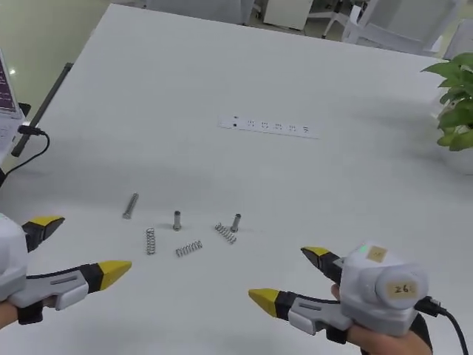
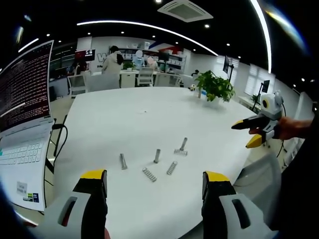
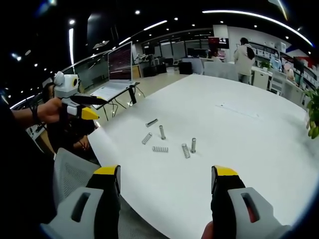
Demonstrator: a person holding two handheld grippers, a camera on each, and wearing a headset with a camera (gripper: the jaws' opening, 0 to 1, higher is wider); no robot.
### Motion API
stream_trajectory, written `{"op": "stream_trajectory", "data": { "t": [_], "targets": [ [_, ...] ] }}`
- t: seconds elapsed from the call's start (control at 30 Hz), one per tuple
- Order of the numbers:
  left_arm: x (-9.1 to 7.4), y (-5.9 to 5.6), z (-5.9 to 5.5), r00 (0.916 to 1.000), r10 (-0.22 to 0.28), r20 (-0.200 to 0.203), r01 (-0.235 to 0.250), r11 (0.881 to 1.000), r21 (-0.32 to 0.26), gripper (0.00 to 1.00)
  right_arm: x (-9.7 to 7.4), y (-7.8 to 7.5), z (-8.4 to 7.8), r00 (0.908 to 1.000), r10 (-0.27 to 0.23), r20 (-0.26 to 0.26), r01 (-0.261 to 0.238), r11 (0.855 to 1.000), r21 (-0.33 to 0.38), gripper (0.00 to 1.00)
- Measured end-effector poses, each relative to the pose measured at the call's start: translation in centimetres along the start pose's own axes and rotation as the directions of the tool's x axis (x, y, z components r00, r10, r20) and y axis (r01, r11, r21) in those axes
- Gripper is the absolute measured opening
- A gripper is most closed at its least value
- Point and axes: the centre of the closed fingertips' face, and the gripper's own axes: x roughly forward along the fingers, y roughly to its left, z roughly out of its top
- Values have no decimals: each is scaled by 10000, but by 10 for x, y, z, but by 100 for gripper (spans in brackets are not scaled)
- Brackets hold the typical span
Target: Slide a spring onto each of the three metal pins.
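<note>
Three small metal pins are on the white table [image 1: 222,74]. One pin [image 1: 131,205] lies on its side at the left, a second pin [image 1: 177,220] stands upright in the middle, and a third pin [image 1: 236,222] stands at the right. Three loose springs lie beside them: the left spring [image 1: 151,241], the middle spring [image 1: 188,248] and the right spring [image 1: 225,233], which rests against the third pin's foot. My left gripper [image 1: 80,248] is open and empty at the near left. My right gripper [image 1: 290,276] is open and empty at the near right. Both hang short of the parts [image 2: 157,156] [image 3: 162,132].
A white power strip [image 1: 270,126] lies further back on the table. A potted plant [image 1: 454,103] stands at the right edge. A laptop [image 2: 25,124] with a black cable [image 1: 29,148] is at the left edge. An office chair [image 3: 75,169] sits below the near table edge.
</note>
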Motion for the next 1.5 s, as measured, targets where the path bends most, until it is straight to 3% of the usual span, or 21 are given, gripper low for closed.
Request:
{"op": "stream_trajectory", "data": {
  "t": [0.4, 1.03, 1.17, 1.37, 1.5],
  "targets": [
    [30, 10, -1, 9995, -135, -281, 142, 9996, 224, 74, -4, -5, -6, 9999, -70, -87, 70, 9999, 91, 73],
    [67, 44, 1, 9977, -267, -626, 294, 9986, 434, 69, -3, -7, -10, 9991, -424, -66, 426, 9982, 431, 73],
    [80, 51, -2, 9976, -364, -595, 363, 9993, -23, 68, -1, -5, -11, 9989, -470, -85, 474, 9978, 455, 73],
    [98, 59, -7, 9967, -398, -704, 387, 9991, -176, 66, -1, -1, -14, 9984, -552, -156, 559, 9971, 521, 73],
    [113, 65, -17, 9942, -282, -1041, 283, 9996, -7, 64, -1, 1, -17, 9979, -627, -189, 638, 9960, 629, 73]
  ]
}}
